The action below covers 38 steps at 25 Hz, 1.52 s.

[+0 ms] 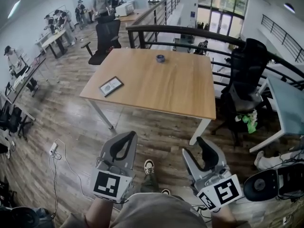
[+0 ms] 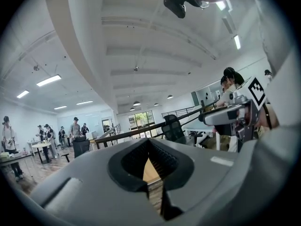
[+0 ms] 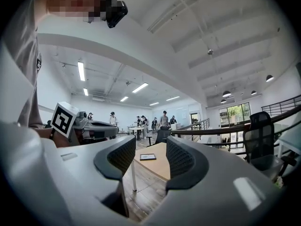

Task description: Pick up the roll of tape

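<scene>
The left gripper [image 1: 129, 137] is down low, near the person's knee. Its fingers [image 2: 176, 161] are closed tip to tip. They hold nothing, and only a thin slice of the surface shows through the little gap under the tips.

The wooden surface [image 1: 156, 89] stands well ahead of both grippers, with bare floor in between. On its near left part lies a flat dark tablet [image 1: 111, 86]. The roll of tape [image 1: 160, 58] sits alone near the far edge, a bit right of the middle. It is small and round and seems to lie flat, but it is too small to tell for sure. It has no long side, so it can be gripped from any way.

The tape is straight ahead and far away, about halfway between the two grippers. Neither one is clearly closer.

The right gripper [image 1: 194, 146] is also low. Its fingers [image 3: 181, 159] are wide apart with nothing between them. They point at the near corner of the surface and the tablet, and the tape does not show there. I think this open one is more ready for the grab. The person must first walk up close.
</scene>
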{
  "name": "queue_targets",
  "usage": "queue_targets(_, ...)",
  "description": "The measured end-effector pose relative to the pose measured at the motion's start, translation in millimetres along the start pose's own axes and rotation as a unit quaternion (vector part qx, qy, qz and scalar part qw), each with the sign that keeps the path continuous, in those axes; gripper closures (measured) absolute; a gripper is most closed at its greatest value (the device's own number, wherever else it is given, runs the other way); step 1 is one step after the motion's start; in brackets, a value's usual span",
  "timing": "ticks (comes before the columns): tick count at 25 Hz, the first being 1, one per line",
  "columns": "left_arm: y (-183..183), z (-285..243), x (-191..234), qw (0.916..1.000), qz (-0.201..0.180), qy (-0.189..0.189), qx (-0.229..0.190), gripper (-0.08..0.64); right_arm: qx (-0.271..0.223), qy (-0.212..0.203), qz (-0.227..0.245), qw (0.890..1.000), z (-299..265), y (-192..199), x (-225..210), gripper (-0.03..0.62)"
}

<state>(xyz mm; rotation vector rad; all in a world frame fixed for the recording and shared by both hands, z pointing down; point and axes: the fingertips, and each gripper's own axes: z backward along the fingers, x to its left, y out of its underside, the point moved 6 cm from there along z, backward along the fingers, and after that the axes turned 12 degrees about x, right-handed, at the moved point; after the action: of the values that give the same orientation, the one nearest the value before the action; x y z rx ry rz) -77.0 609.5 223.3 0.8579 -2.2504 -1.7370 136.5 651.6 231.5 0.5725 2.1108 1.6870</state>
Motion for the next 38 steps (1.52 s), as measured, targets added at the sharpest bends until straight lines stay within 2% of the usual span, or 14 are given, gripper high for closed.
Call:
queue_targets(8, 6.0, -51.6, 41.0, 0.9999, 0.01, 0.005, 0.01, 0.558, 0.011, 0.003, 0.005, 1.0, -56.1, -6.5, -25.1, 0.405)
queue_targets(16, -2.6, -119.8, 116.8, 0.9996, 0.021, 0.009, 0.014, 0.558, 0.03, 0.009, 0.007, 0.999, -148.8, -29.9, -56.9, 0.405)
queue_targets(22, -10.2, -170.4, 175.5, 0.9993, 0.021, 0.025, 0.019, 0.558, 0.024, -0.008, 0.002, 1.0, -218.3, -52.7, -65.3, 0.405)
queue_targets(32, -11.5, -238.0, 266.8, 0.9993, 0.014, 0.033, 0.012, 0.558, 0.034, 0.02, 0.007, 0.999, -327.8, -73.2, -92.4, 0.405)
queue_targets(38, -17.4, -261.4, 288.3, 0.9992, 0.018, 0.035, 0.004, 0.558, 0.03, 0.035, 0.013, 0.999, -357.7, -89.4, -112.0, 0.405)
